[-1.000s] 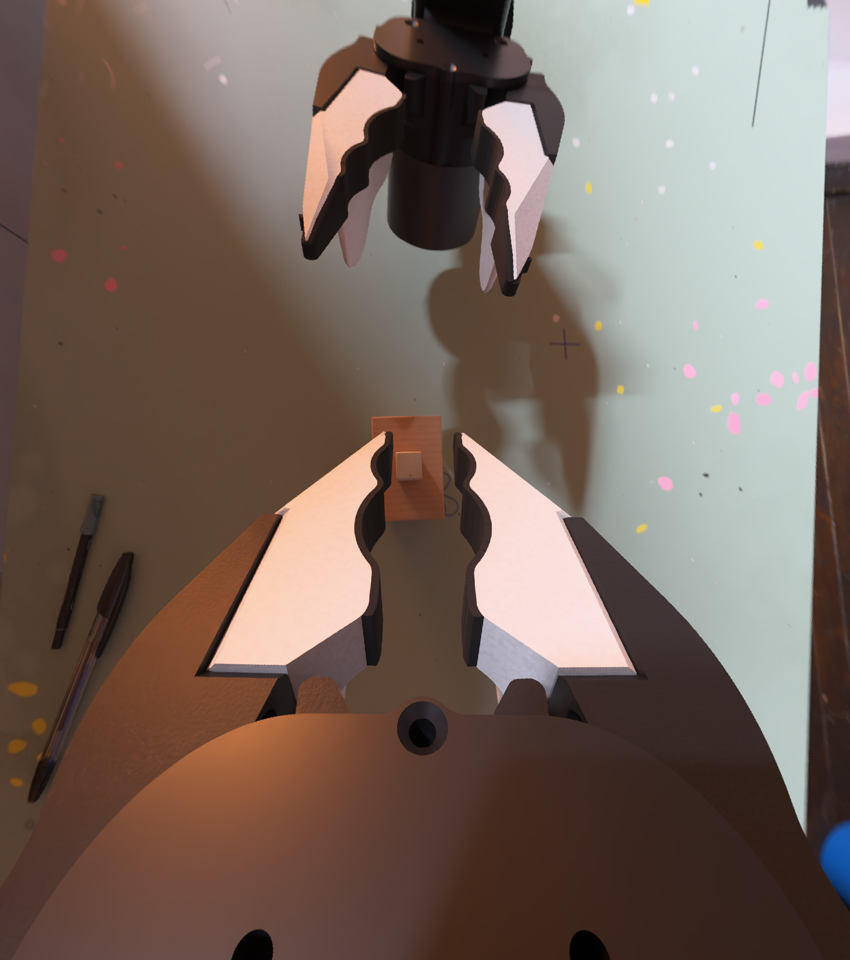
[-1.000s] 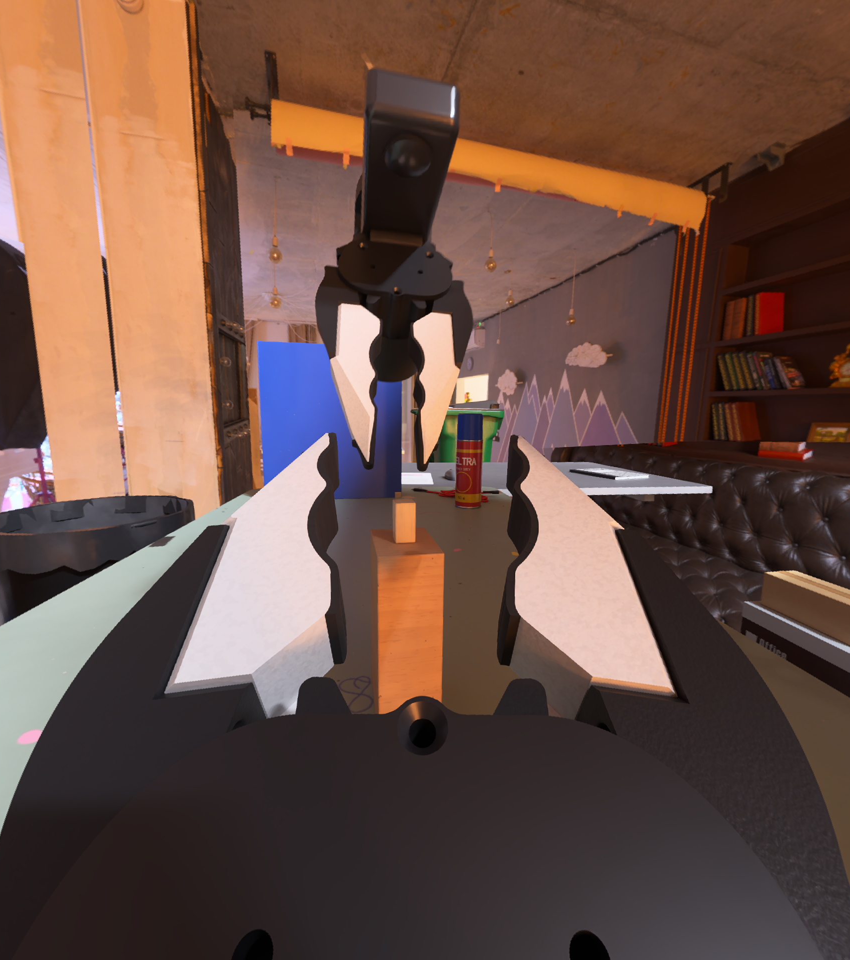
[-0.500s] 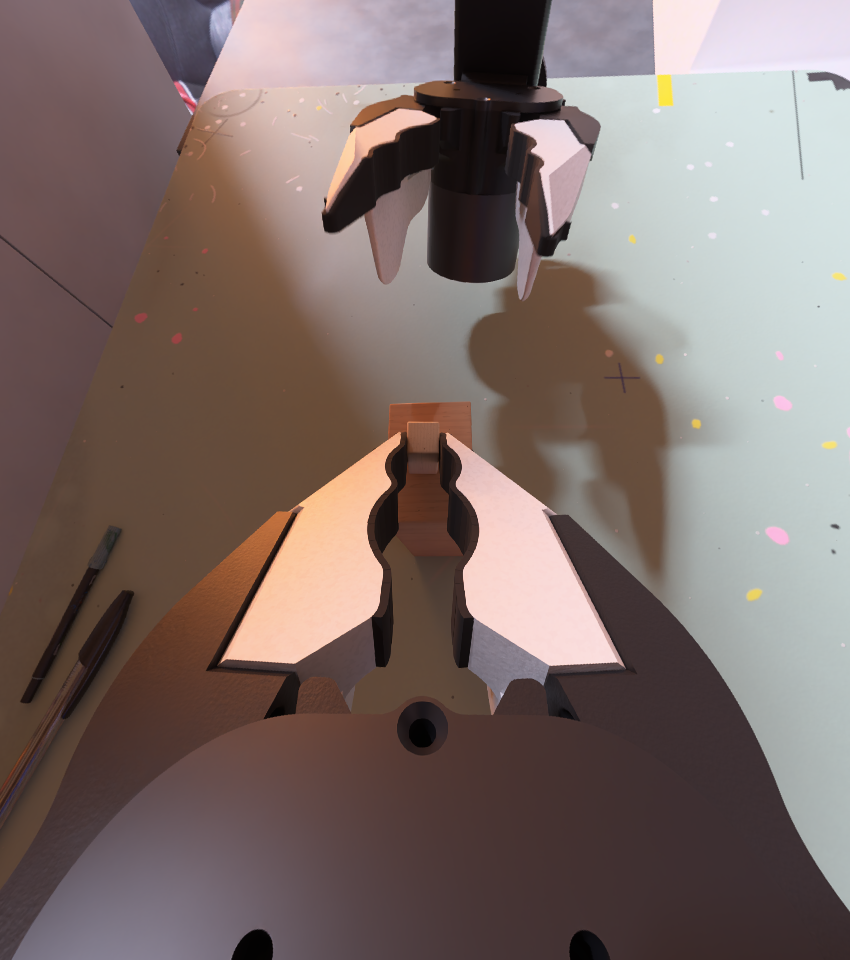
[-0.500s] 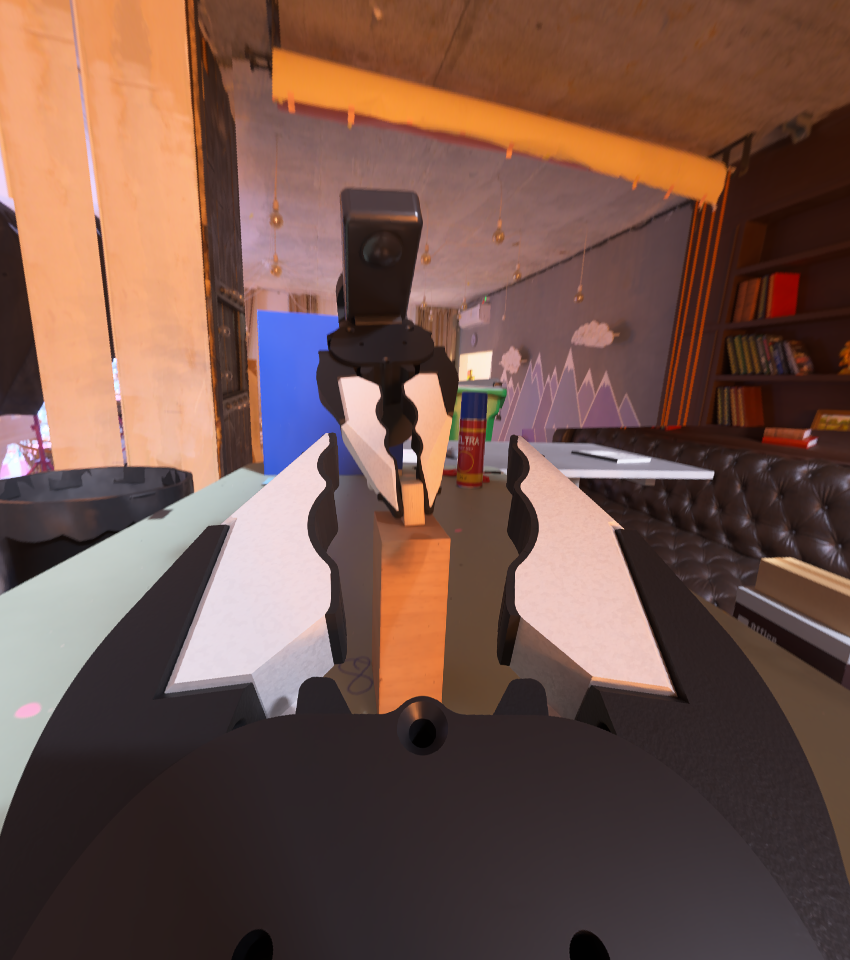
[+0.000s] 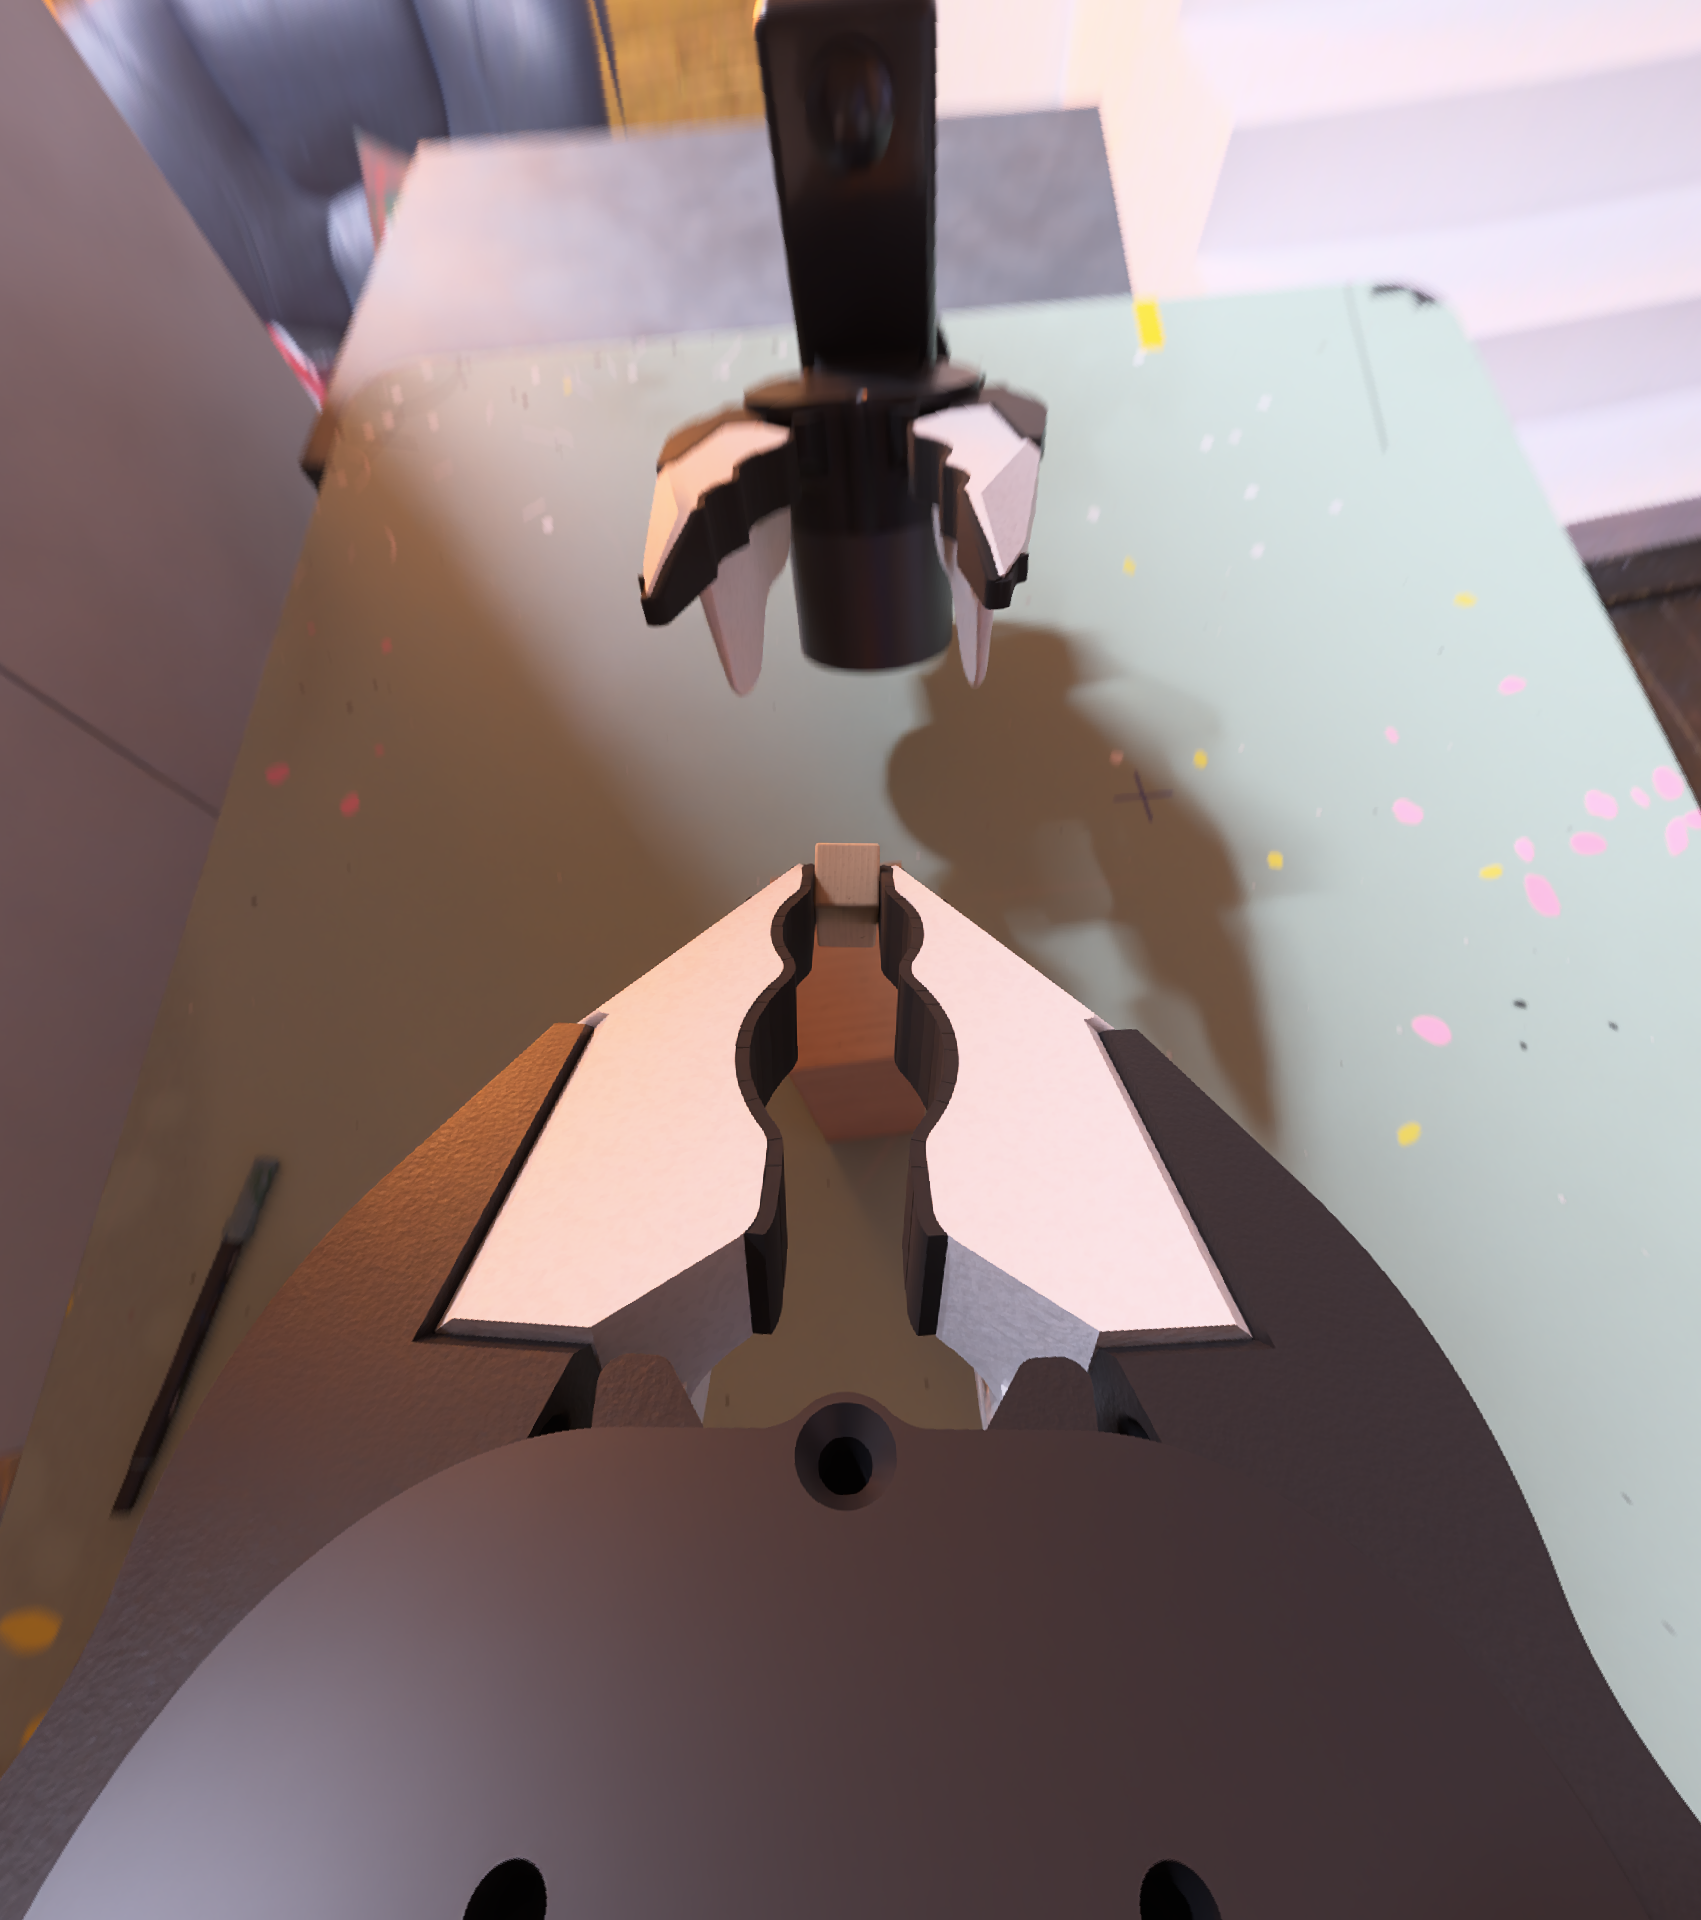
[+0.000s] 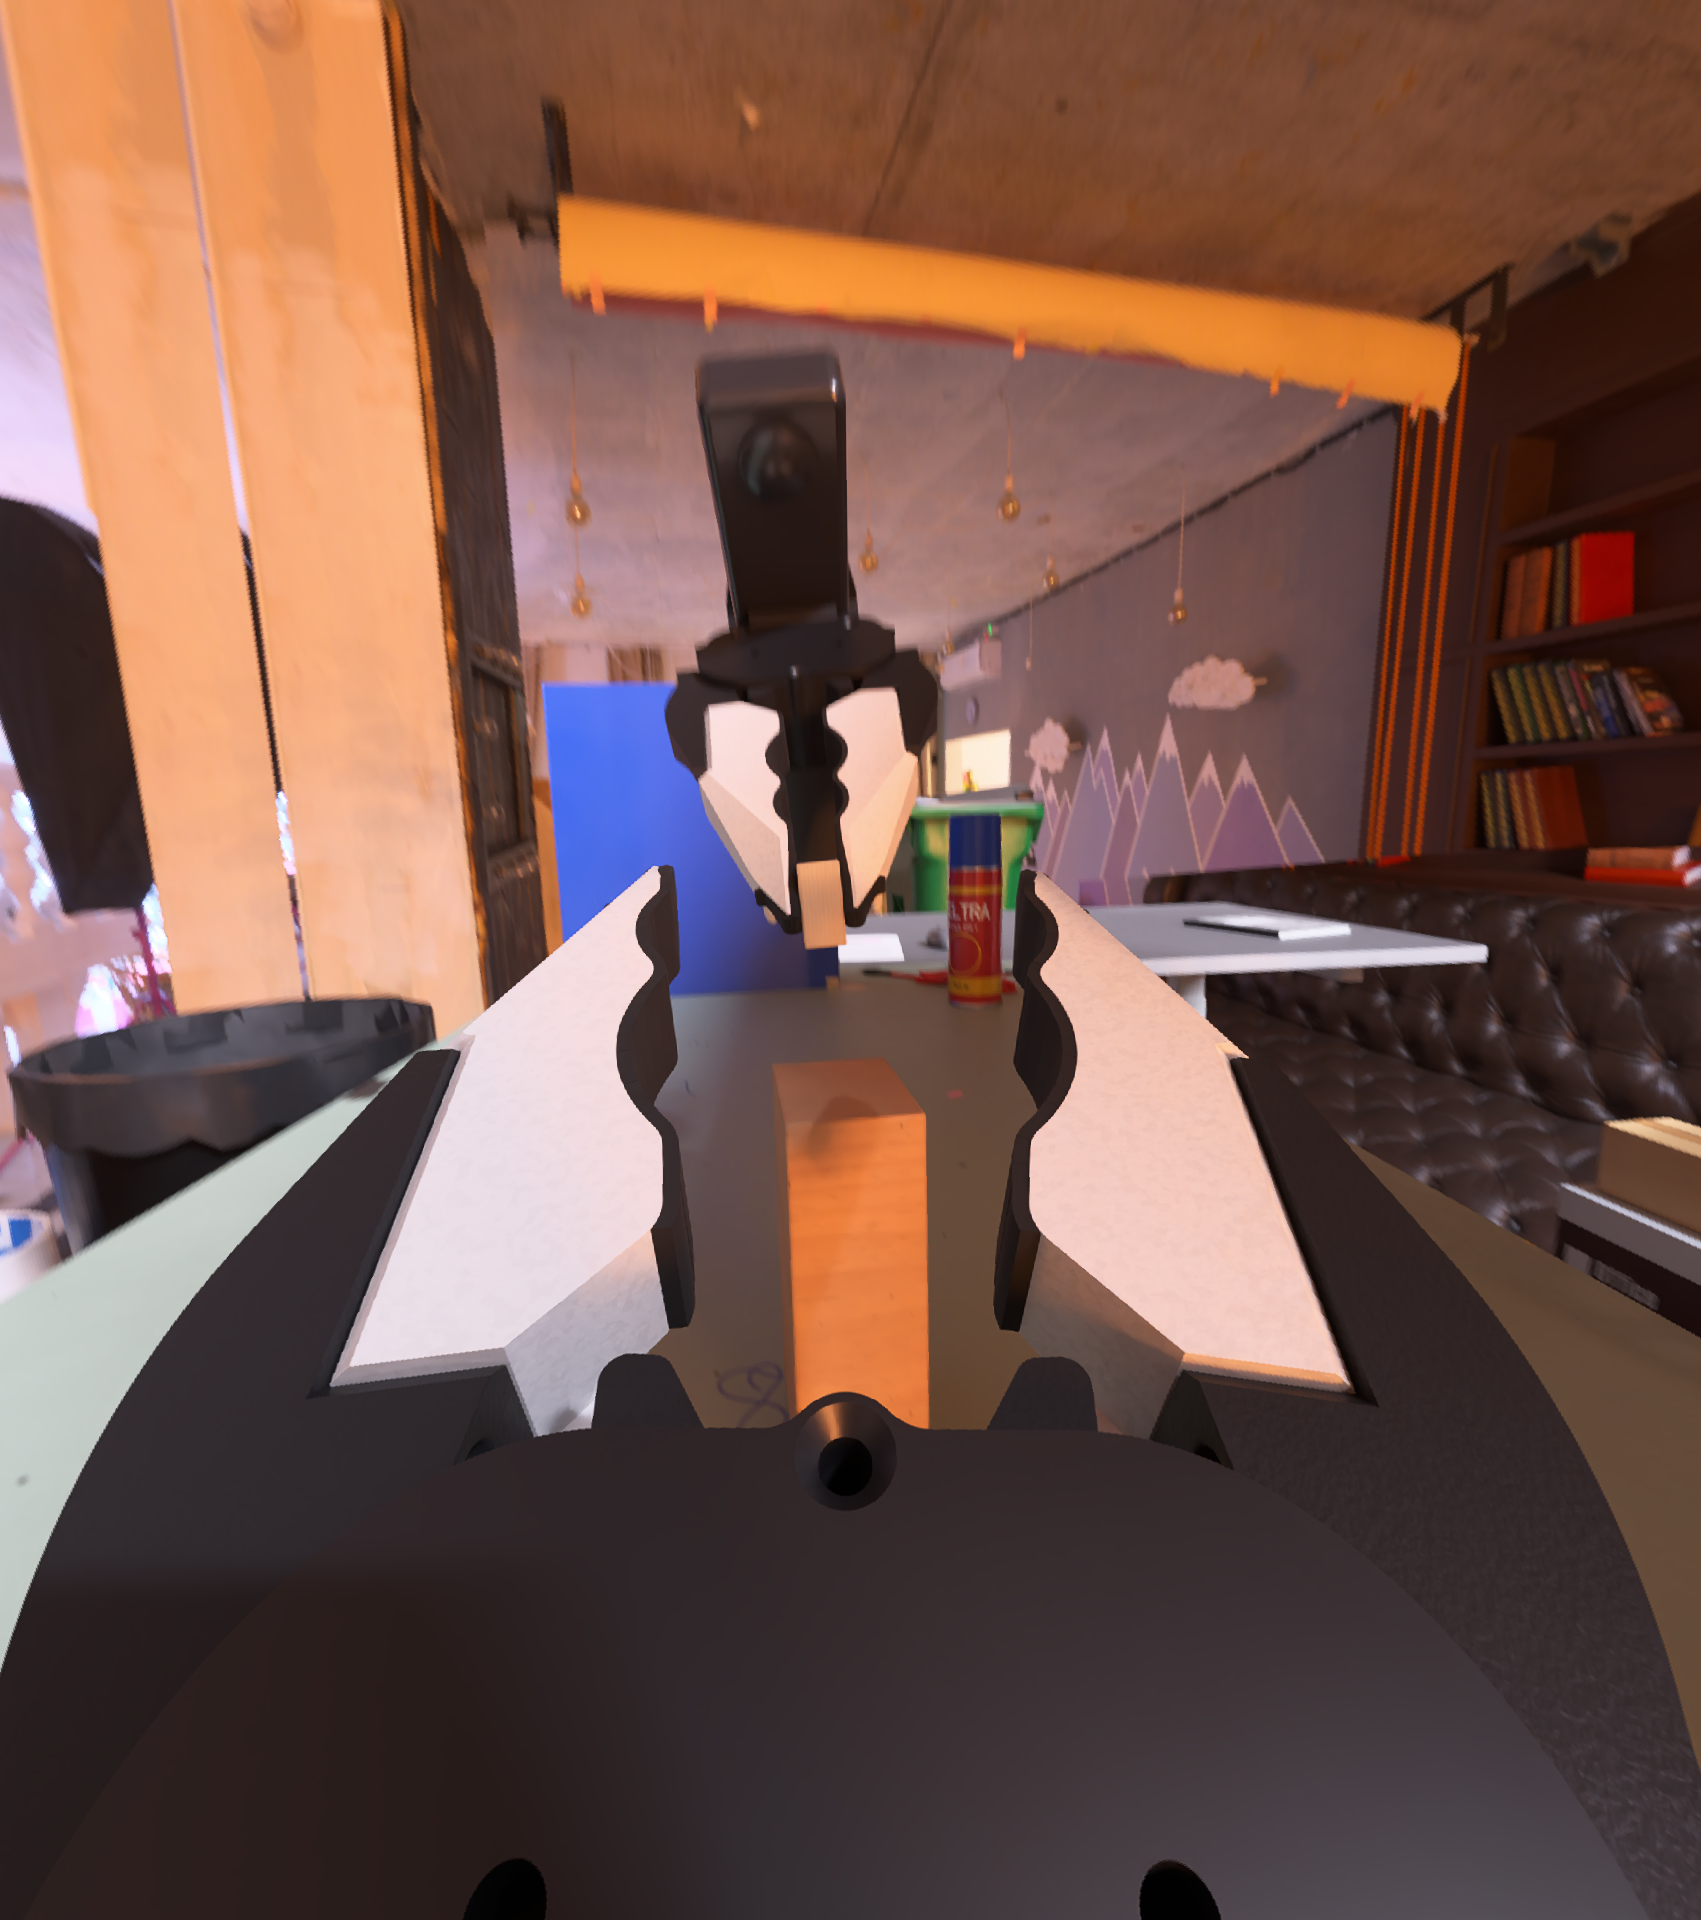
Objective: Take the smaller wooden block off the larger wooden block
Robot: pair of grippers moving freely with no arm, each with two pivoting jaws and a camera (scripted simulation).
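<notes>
My left gripper (image 5: 847,883) is shut on the smaller wooden block (image 5: 847,875), a pale cube pinched between its tips. In the right wrist view the left gripper (image 6: 822,914) holds this small block (image 6: 822,902) in the air, well above the larger wooden block (image 6: 851,1205). The larger block is a tall orange-brown post standing upright on the table; it also shows in the left wrist view (image 5: 851,1049) below the held cube. My right gripper (image 6: 844,904) is open and empty, its fingers either side of the larger block, apart from it. It also shows in the left wrist view (image 5: 854,665).
The pale green table (image 5: 1345,623) carries a black pen (image 5: 202,1320) at the left edge. In the right wrist view a red and blue spray can (image 6: 974,909) stands at the far end. A black bin (image 6: 202,1081) and a dark leather sofa (image 6: 1448,1039) flank the table.
My left gripper came down onto the small block, shut on it, then rose with it clear of the larger block. The right gripper stayed open around the larger block.
</notes>
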